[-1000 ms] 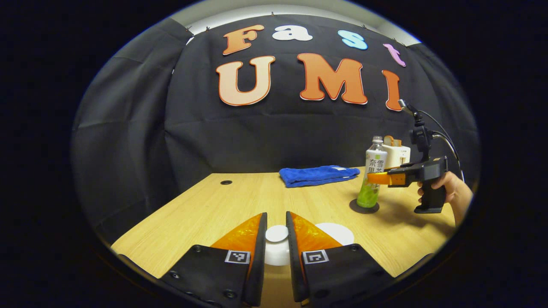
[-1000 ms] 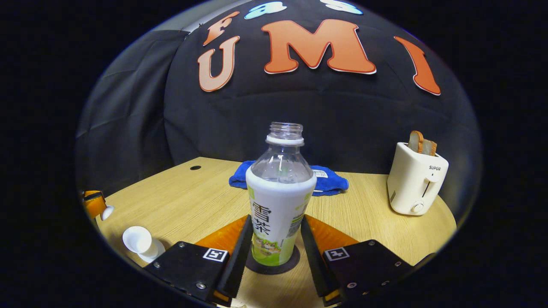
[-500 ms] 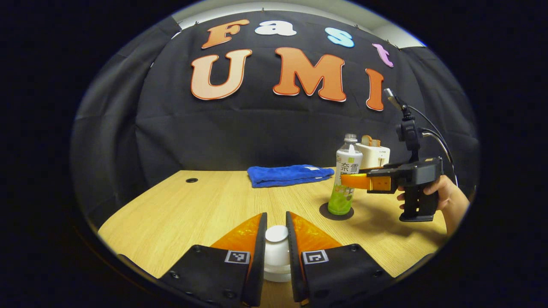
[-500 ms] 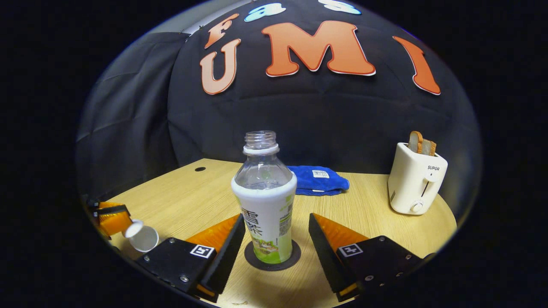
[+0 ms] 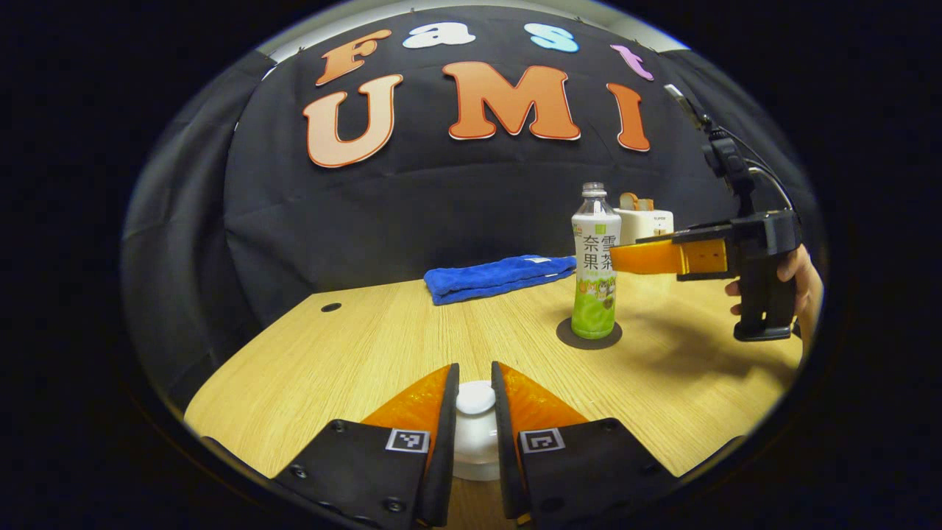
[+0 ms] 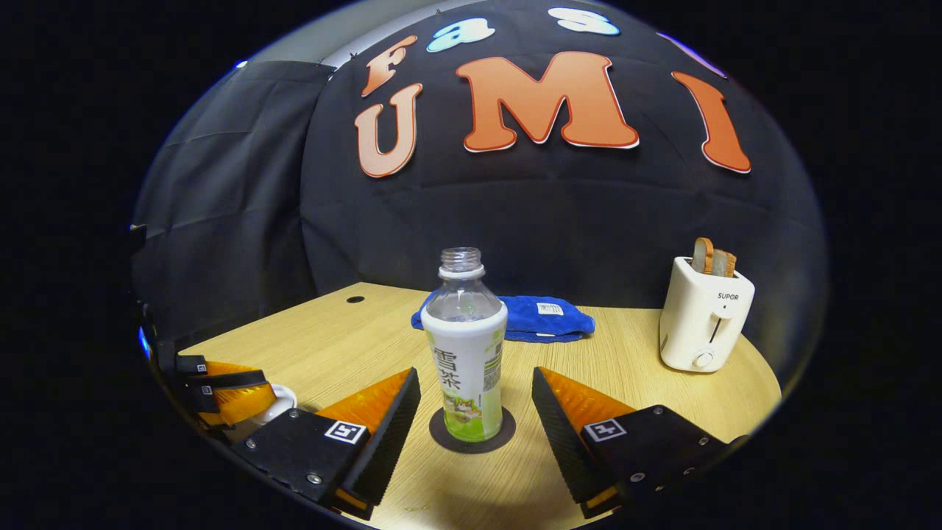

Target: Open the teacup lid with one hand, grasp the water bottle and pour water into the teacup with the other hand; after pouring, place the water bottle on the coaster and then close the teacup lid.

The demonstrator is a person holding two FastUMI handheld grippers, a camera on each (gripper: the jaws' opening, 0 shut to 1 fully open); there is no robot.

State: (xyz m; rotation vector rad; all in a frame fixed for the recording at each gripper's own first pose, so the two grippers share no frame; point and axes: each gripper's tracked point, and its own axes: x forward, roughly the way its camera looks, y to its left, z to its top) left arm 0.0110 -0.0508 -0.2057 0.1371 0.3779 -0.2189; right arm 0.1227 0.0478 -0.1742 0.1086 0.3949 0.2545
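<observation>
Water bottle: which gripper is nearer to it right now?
Right. The right gripper is open with the water bottle just beyond its fingertips; the left gripper is across the table, shut on the teacup lid.

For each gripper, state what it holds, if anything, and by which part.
The left gripper clamps the teacup lid by its knob. The right gripper is open, holding nothing; the water bottle stands free on the coaster.

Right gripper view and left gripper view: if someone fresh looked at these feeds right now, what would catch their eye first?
The uncapped water bottle stands upright on the dark coaster mid-table, with the right gripper open and its fingers apart on either side of it. Next is the left gripper, shut on the white teacup lid close to the near edge. Behind are a blue towel and a white toaster holding bread.
</observation>
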